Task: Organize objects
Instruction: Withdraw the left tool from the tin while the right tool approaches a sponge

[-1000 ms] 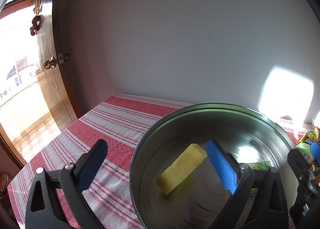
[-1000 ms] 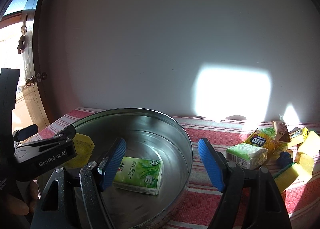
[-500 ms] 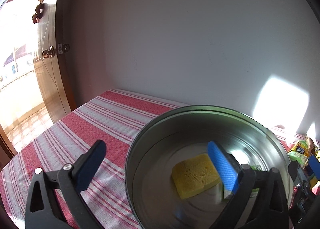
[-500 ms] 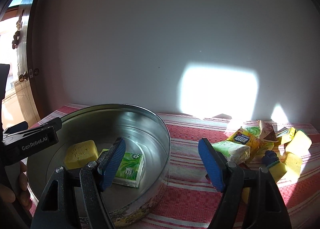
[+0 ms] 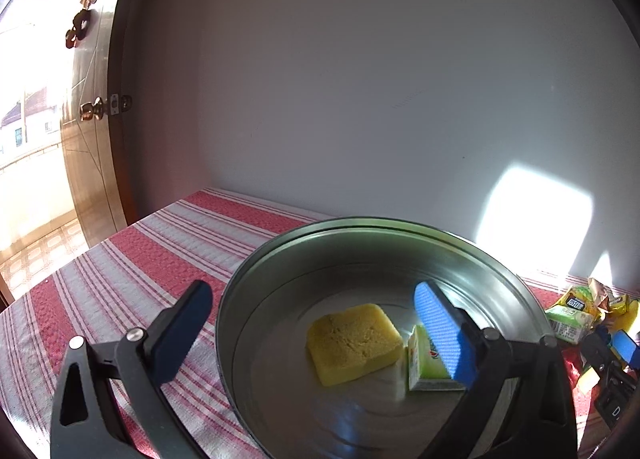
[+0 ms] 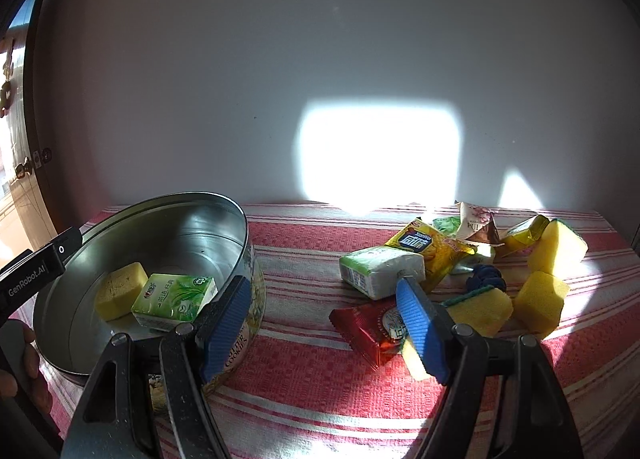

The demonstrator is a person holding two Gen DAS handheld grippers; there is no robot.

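Covering the table, a red-and-white striped cloth (image 6: 320,391) carries a round cookie tin (image 6: 244,219) with a yellow sponge (image 5: 352,343) and a green tissue pack (image 6: 174,299) lying touching inside. Both the left gripper (image 5: 316,331), straddling the tin's wall, and the right gripper (image 6: 320,323) gape apart, empty. Right of the tin sits a heap: sponges (image 6: 540,299), a white tissue pack (image 6: 380,271), a red wrapper (image 6: 368,327).

Black tool (image 6: 324,323), blue ribbed pads (image 6: 420,323)
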